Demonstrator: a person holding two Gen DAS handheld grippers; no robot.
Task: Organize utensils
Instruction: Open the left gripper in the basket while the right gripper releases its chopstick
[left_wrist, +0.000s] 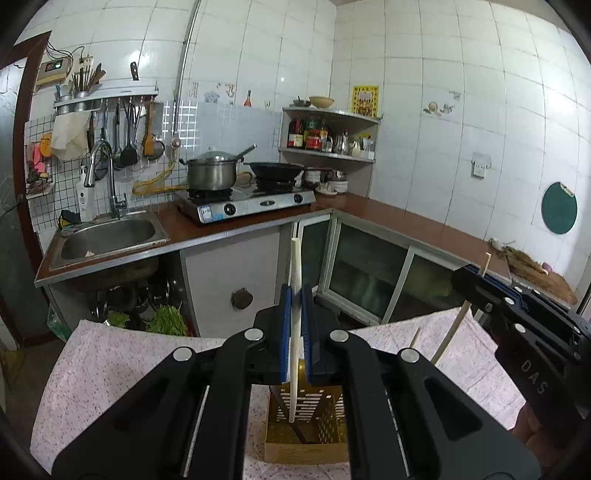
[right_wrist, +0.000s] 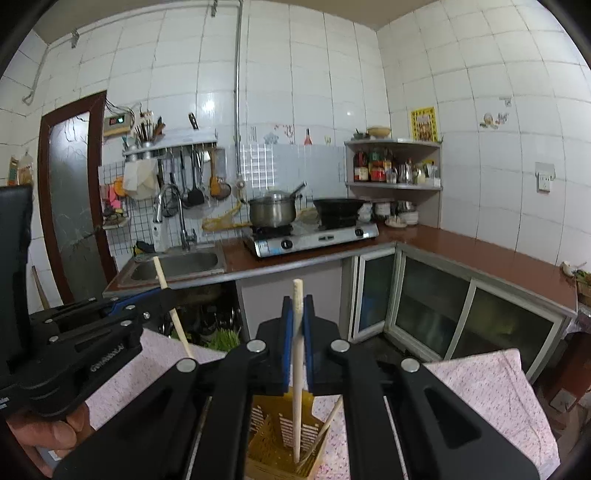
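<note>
My left gripper (left_wrist: 296, 295) is shut on a pale chopstick (left_wrist: 295, 258) held upright, its lower end inside the yellow slotted utensil holder (left_wrist: 306, 432) on the table. My right gripper (right_wrist: 297, 306) is shut on another pale chopstick (right_wrist: 297, 295), also upright, its tip down in the same holder (right_wrist: 277, 443). A further chopstick (right_wrist: 330, 417) leans in the holder. The right gripper also shows at the right of the left wrist view (left_wrist: 480, 277); the left gripper shows at the left of the right wrist view (right_wrist: 162, 291).
The holder stands on a table with a pink patterned cloth (left_wrist: 110, 362). Beyond are a counter with a sink (left_wrist: 107, 236), a gas stove (left_wrist: 243, 203) with pot and wok, a corner shelf (left_wrist: 328, 147) and glass cabinet doors (left_wrist: 369, 273).
</note>
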